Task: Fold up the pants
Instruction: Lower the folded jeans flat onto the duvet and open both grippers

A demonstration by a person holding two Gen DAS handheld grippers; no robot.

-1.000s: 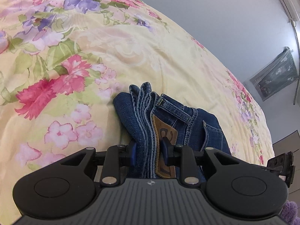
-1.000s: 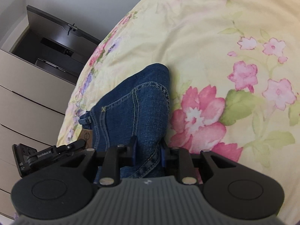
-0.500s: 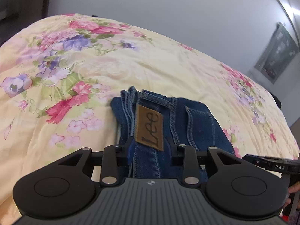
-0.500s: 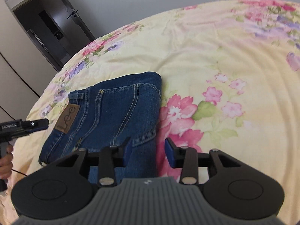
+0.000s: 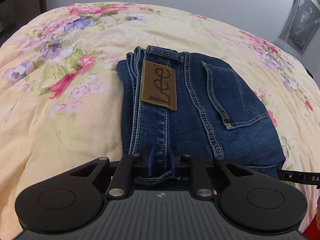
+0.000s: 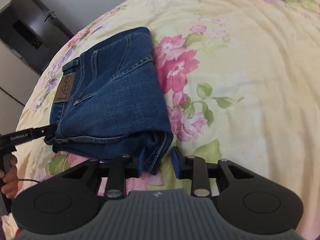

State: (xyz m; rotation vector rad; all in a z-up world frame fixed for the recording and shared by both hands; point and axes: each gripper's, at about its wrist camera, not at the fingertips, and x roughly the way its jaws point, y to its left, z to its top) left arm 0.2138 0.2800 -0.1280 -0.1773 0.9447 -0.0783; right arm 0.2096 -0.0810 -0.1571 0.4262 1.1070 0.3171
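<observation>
Blue jeans [image 5: 192, 104], folded into a compact stack with the brown Lee patch [image 5: 159, 88] on top, lie flat on the floral bedspread [image 5: 60, 124]. My left gripper [image 5: 161, 162] hovers at the stack's near edge. Its jaws are closing with a strip of flat, unbunched denim between the blue pads. In the right wrist view the jeans [image 6: 112, 92] lie at the left. My right gripper [image 6: 159, 163] is at their near right corner, jaws closing. That corner sits between the pads, against the left pad [image 6: 141, 163], with a gap to the right one.
The left gripper's finger [image 6: 26, 136] reaches the jeans' near left corner, with a person's hand [image 6: 8, 180] behind it. A dark cabinet [image 6: 30, 34] stands beyond the bed. A grey hanging [image 5: 300, 20] is on the wall. Bare bedspread [image 6: 250, 80] spreads to the right.
A second ago both grippers were shut on the jeans. Both let go and pulled back, leaving the folded stack flat. Their jaws are narrower now than half a second ago.
</observation>
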